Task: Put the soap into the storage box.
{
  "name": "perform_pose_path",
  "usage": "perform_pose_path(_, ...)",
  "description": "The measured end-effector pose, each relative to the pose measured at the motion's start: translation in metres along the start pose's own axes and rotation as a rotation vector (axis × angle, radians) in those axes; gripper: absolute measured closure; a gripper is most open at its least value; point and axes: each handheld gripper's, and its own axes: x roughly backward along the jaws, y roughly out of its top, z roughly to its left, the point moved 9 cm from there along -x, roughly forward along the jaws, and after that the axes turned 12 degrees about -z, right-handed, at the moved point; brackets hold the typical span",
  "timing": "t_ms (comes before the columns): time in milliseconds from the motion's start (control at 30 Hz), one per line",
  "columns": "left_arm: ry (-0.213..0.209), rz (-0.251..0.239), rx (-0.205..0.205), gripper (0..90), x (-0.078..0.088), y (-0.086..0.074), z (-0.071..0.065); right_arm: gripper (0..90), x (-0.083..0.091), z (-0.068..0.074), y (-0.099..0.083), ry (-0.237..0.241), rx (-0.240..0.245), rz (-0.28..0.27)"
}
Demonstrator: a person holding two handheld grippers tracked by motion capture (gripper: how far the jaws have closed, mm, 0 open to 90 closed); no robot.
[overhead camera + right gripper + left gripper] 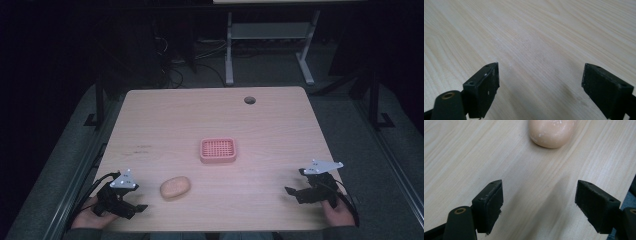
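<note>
A peach-coloured oval soap bar (175, 187) lies on the wooden table (210, 120), near the front left. A pink ridged soap dish (218, 150) sits at the table's middle, apart from the bar. My left gripper (138, 204) rests at the front left corner, open, just left of the bar. In the left gripper view the soap bar (552, 132) lies ahead of the wide-apart jaws of the left gripper (539, 207), untouched. My right gripper (295, 182) stands open at the front right, with bare wood between the jaws of the right gripper (540, 87).
A round cable hole (249, 100) is in the table near the far edge. Beyond the table stand a grey desk frame (270, 45) and cables on a dark floor. A hand holds each gripper at the table's front edge.
</note>
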Motion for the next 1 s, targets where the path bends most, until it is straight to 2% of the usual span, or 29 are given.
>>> perform_pose_path(200,-0.014,0.003,-0.01,22.3,-0.002,0.002,-0.003,14.2,0.0,0.0,0.0,-0.001,-0.001,0.0)
perform_pose_path(333,-0.02,-0.006,0.001,21.9,-0.003,0.005,-0.005,14.1,0.0,0.0,0.0,0.0,0.008,0.0)
perform_pose_path(367,-0.02,-0.009,-0.016,21.7,-0.004,0.009,-0.005,14.1,0.0,0.0,0.0,-0.001,0.006,0.0)
perform_pose_path(433,-0.023,-0.011,-0.013,21.7,-0.004,0.01,-0.007,14.1,0.0,0.0,0.0,-0.001,0.007,0.0)
perform_pose_path(500,-0.023,-0.011,-0.03,21.6,-0.005,0.013,-0.006,14.1,0.001,0.001,0.001,-0.002,0.005,-0.002)
perform_pose_path(633,-0.022,0.005,-0.026,21.6,-0.008,0.015,-0.007,14.1,0.001,0.002,0.001,-0.002,0.004,-0.002)
perform_pose_path(1000,-0.034,0.007,-0.052,21.0,-0.014,0.026,-0.009,14.2,0.001,0.003,0.002,0.003,0.009,-0.009)
